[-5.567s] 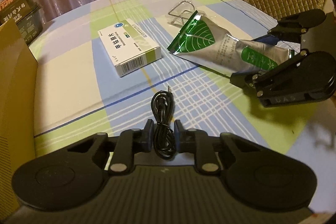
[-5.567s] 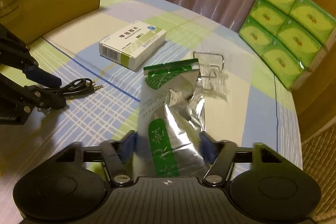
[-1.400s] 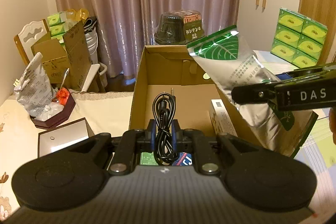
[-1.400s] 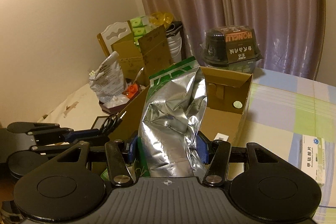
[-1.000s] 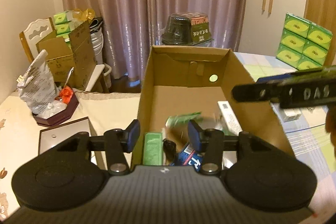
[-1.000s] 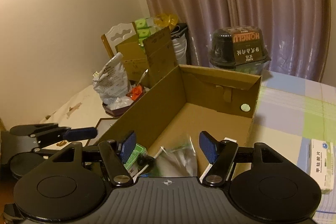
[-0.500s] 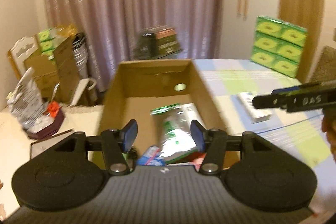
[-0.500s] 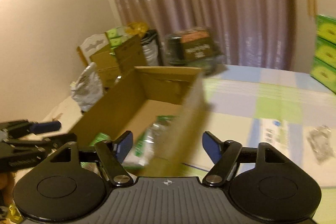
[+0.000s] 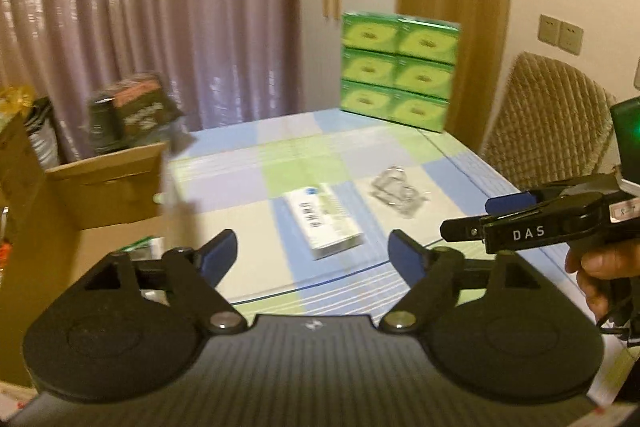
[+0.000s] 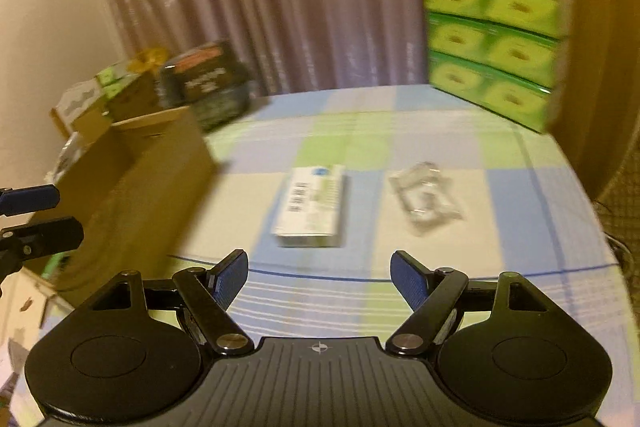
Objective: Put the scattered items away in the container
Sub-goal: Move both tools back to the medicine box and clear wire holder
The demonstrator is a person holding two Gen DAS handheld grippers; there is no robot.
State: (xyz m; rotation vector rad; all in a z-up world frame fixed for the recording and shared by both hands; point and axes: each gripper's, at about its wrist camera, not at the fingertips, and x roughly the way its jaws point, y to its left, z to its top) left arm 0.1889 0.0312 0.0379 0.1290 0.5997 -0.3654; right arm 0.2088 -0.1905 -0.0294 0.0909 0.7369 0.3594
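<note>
Purple curtains hang behind a bench (image 9: pixel 304 147) covered in a checked cloth of blue, green and cream. Both views are somewhat blurred.

Left tool (image 9: pixel 311 259) hovers above the near edge of the bench, its two blue-tipped fingers spread wide with nothing between them. Right tool (image 10: pixel 319 277) is likewise spread wide and empty; in the left view it shows at the right edge, gripped by a hand (image 9: pixel 604 269).

Just beyond both tools a white medicine box (image 10: pixel 310 205) lies flat on the cloth, roughly midway between the fingers and apart from them. To its right, close by but not touching, lies a small clear plastic packet (image 10: pixel 426 201).

On the left stands an open cardboard box (image 9: pixel 108 195). Inside it, near the right wall, a green-topped pouch (image 9: pixel 140 245) is partly visible; the rest of the contents are hidden.

At the far right of the bench sits a stack of green tissue packs (image 9: pixel 398 71). Behind the cardboard box stands a dark tub (image 10: pixel 204 83), blurred.
</note>
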